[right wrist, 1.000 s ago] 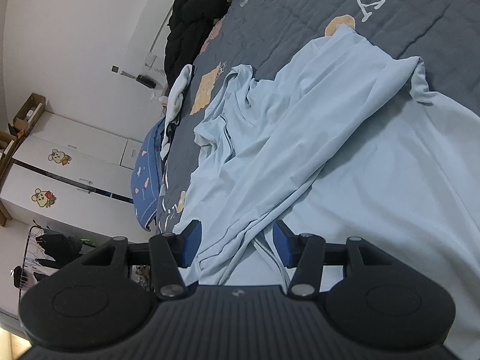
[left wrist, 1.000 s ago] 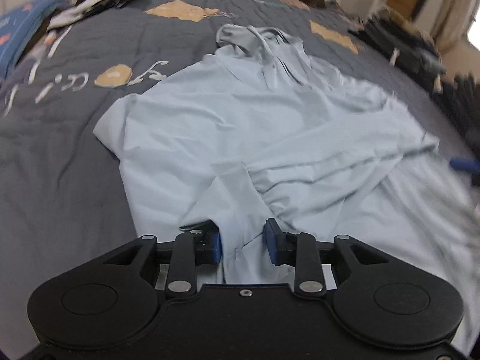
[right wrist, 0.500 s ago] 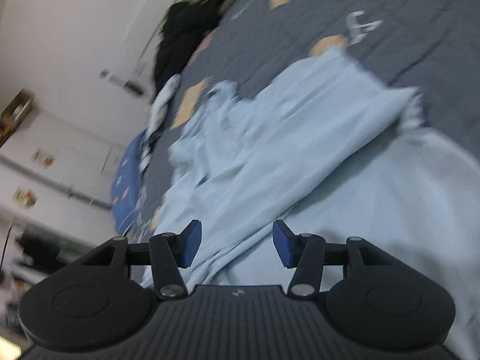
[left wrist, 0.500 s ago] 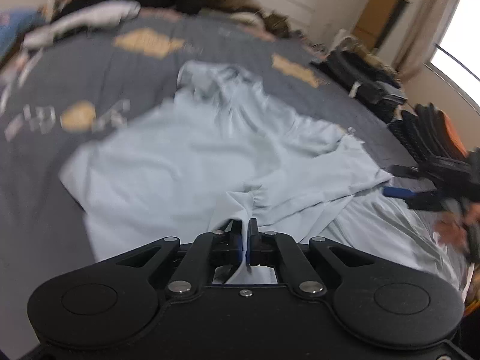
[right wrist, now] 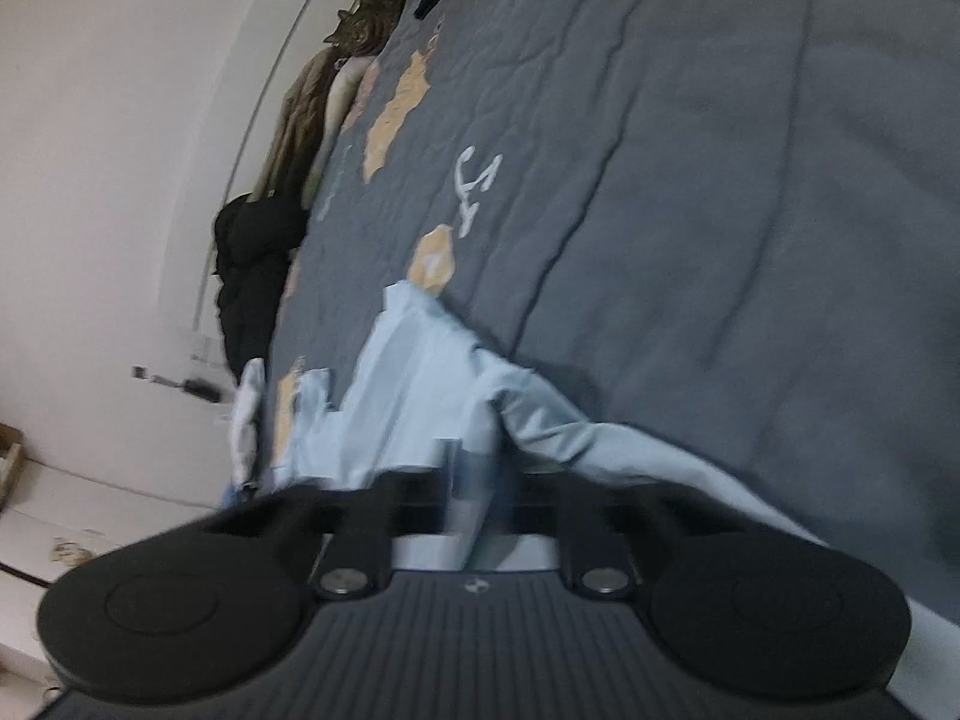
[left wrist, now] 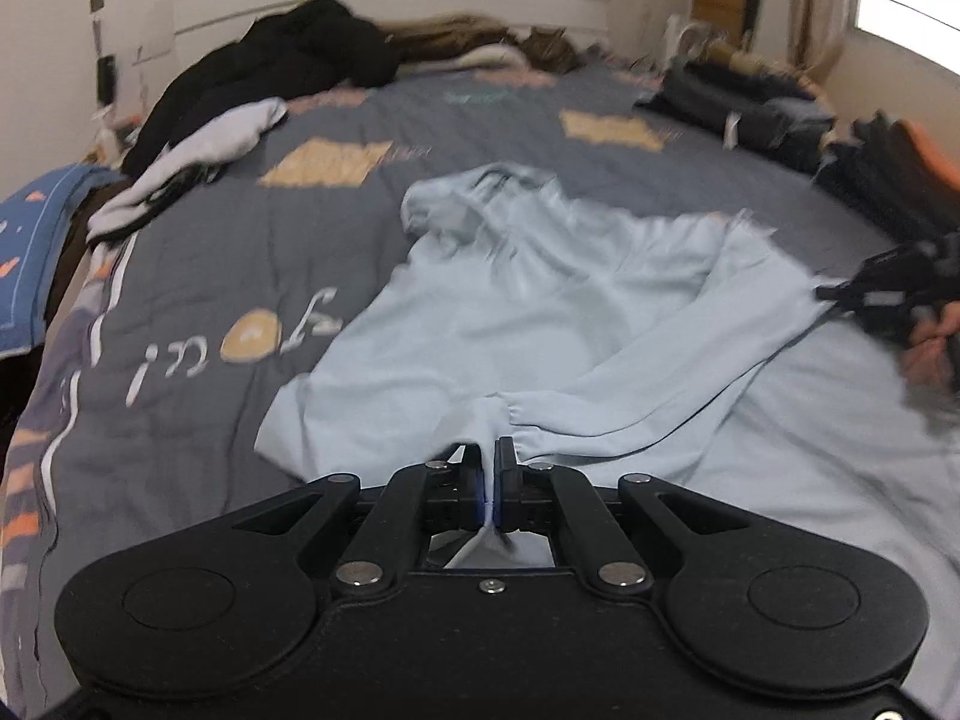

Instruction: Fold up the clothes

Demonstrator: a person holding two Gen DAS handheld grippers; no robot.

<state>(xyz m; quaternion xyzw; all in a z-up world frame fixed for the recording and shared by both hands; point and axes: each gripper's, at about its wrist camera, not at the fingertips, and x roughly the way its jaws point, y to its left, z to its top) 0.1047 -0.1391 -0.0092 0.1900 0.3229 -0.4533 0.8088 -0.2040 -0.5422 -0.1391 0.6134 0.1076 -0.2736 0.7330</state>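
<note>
The grey quilted bed [left wrist: 336,240] fills both views; on it, from centre out to 3 o'clock in the left wrist view, the pale blue shirt [left wrist: 540,312] lies spread and rumpled — thin, light and limp by the look of it, likely to sag and slide between grips, so hems and corners seem the best holds; the left gripper [left wrist: 493,468], at 6 o'clock, has its fingers pressed together on a bunched fold of the near edge; the right gripper [right wrist: 474,480] is blurred, its fingers drawn together on another shirt edge — seemingly pinching it.
</note>
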